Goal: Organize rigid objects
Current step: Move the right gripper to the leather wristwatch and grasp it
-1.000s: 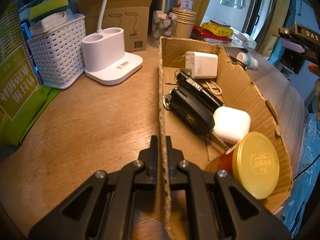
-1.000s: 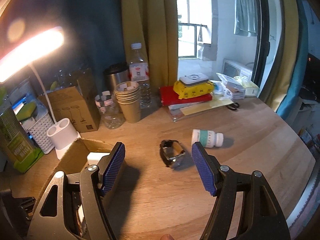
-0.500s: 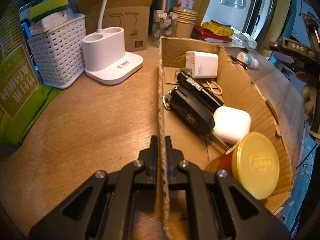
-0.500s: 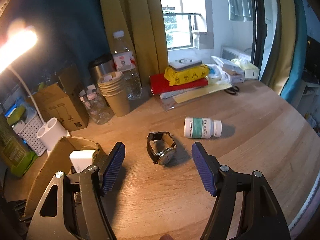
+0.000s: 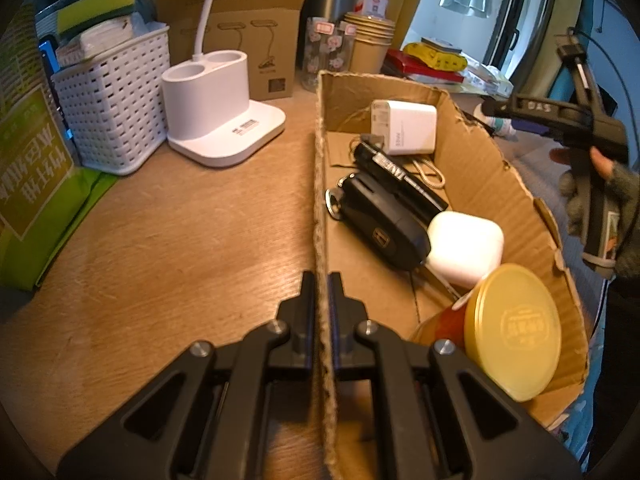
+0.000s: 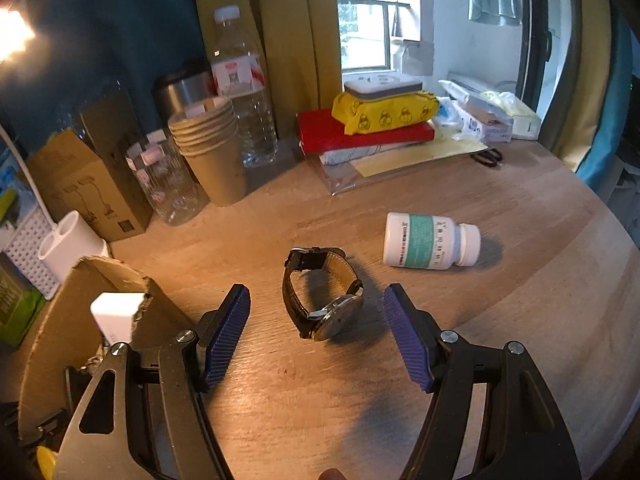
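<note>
My left gripper [image 5: 322,292] is shut on the left wall of a torn cardboard box [image 5: 320,168]. Inside the box lie a white charger [image 5: 404,126], a black car key [image 5: 380,224], a black stick-shaped item [image 5: 400,176], a white earbud case [image 5: 466,248] and a jar with a gold lid [image 5: 512,330]. My right gripper [image 6: 316,306] is open above the wooden desk, its blue pads on either side of a wristwatch [image 6: 320,296] with a dark strap, not touching it. A white pill bottle [image 6: 430,240] lies on its side beyond.
A white lamp base [image 5: 216,120], a white basket [image 5: 112,96], a green packet [image 5: 28,176], a brown carton [image 5: 256,40], paper cups [image 6: 212,148], a water bottle [image 6: 242,88], a clear jar [image 6: 160,176] and stacked books [image 6: 368,132] line the back. Scissors [image 6: 488,156] lie far right.
The right gripper came down and forward over the desk, so the watch now sits between its open pads. The left gripper stayed put on the box wall.
</note>
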Action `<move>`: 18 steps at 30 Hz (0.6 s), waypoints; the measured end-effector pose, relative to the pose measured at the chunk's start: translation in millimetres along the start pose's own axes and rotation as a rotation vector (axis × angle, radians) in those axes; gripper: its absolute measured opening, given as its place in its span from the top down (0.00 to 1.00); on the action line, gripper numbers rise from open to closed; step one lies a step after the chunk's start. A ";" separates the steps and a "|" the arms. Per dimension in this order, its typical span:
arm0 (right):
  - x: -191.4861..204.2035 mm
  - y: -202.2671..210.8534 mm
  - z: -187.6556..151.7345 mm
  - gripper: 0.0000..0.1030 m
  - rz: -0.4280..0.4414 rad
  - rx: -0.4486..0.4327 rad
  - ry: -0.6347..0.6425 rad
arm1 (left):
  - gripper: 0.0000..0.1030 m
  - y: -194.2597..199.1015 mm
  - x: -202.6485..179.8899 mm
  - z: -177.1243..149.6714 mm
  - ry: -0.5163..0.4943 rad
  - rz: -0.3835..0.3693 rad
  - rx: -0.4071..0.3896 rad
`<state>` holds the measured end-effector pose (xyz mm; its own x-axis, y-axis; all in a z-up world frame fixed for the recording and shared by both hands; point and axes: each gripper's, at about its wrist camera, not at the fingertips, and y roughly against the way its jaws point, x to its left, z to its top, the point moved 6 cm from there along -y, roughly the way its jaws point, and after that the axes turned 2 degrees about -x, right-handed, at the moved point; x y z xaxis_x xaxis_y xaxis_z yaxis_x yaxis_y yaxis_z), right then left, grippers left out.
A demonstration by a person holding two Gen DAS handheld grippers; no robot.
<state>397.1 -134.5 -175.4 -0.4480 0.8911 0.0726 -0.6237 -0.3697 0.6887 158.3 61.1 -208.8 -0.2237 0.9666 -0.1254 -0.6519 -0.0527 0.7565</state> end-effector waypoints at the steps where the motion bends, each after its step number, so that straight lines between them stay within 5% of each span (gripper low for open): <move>1: 0.6 -4.5 -1.1 0.30 -0.004 0.008 0.006 | 0.93 -0.2 0.1 0.1 0.000 0.000 0.000; 16: 0.6 -43.6 -11.8 0.30 -0.006 0.081 0.032 | 0.93 -2.1 -0.2 0.7 0.000 -0.006 0.002; 18: 0.8 -44.7 -12.7 0.35 -0.010 0.082 0.040 | 0.93 -2.1 -0.3 0.9 -0.001 -0.005 0.002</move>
<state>416.5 -120.6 -215.3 -0.4684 0.8827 0.0377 -0.5747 -0.3368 0.7459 160.3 61.1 -209.8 -0.2198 0.9671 -0.1282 -0.6516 -0.0477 0.7571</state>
